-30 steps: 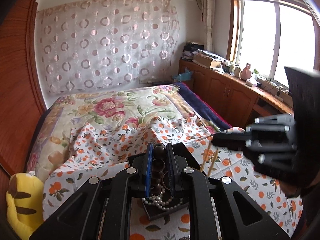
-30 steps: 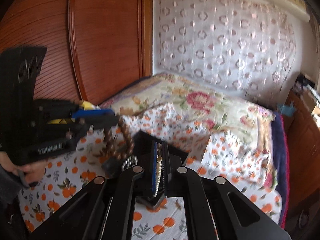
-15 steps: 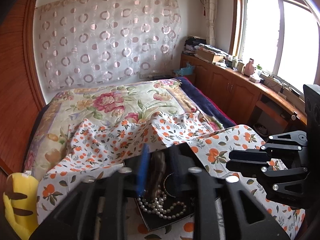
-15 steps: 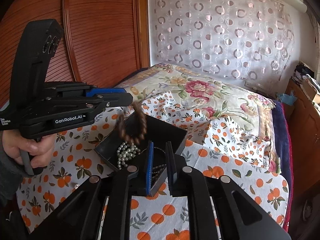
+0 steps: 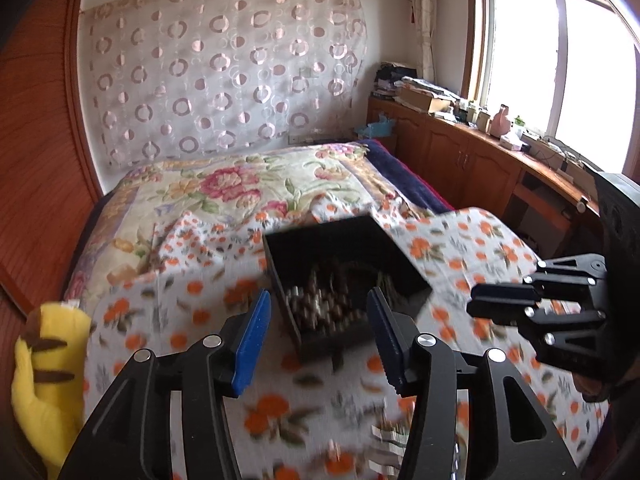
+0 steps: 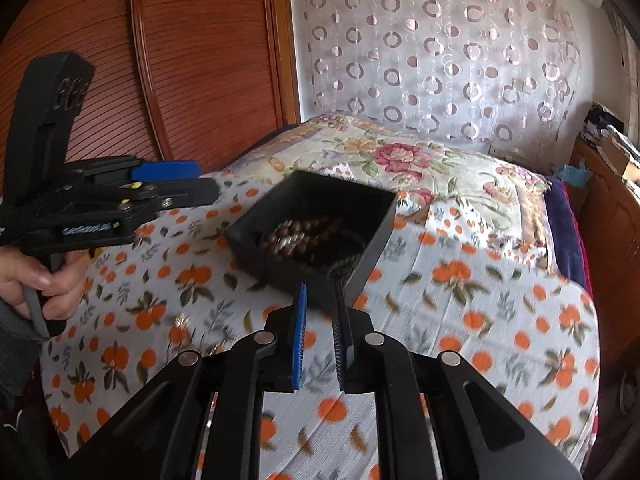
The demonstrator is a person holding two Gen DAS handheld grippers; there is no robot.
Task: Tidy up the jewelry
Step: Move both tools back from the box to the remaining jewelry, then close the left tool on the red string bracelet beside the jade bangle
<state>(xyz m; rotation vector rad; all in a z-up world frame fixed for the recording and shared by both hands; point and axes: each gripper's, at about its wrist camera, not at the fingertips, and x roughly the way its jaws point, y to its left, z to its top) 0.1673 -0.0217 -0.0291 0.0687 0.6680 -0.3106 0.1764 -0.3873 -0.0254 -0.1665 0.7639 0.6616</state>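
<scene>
A black open box (image 5: 340, 240) sits on the orange-print cloth (image 5: 460, 248) on the bed. Inside it lies a brown bead bracelet (image 6: 298, 234) on top of other blurred jewelry (image 5: 320, 304). My left gripper (image 5: 318, 320) hangs just before the box's near corner, its jaws opening, with nothing between the blue pads (image 5: 252, 332). My right gripper (image 6: 319, 296) is in front of the box's near wall (image 6: 280, 264), its jaws a narrow gap apart and empty. Each gripper shows in the other's view: left gripper (image 6: 176, 184), right gripper (image 5: 500, 304).
A yellow plush toy (image 5: 44, 380) lies at the bed's left edge. Wooden cabinets (image 5: 472, 160) with clutter run under the window on the right, and a wooden wardrobe door (image 6: 180, 60) stands on the left. Something small and shiny (image 5: 384, 434), blurred, lies on the cloth near me.
The left gripper let go of the brown bead bracelet, which now lies in the box, and its jaws widened. The right gripper released the pearl strand. Both grippers drew back from the box.
</scene>
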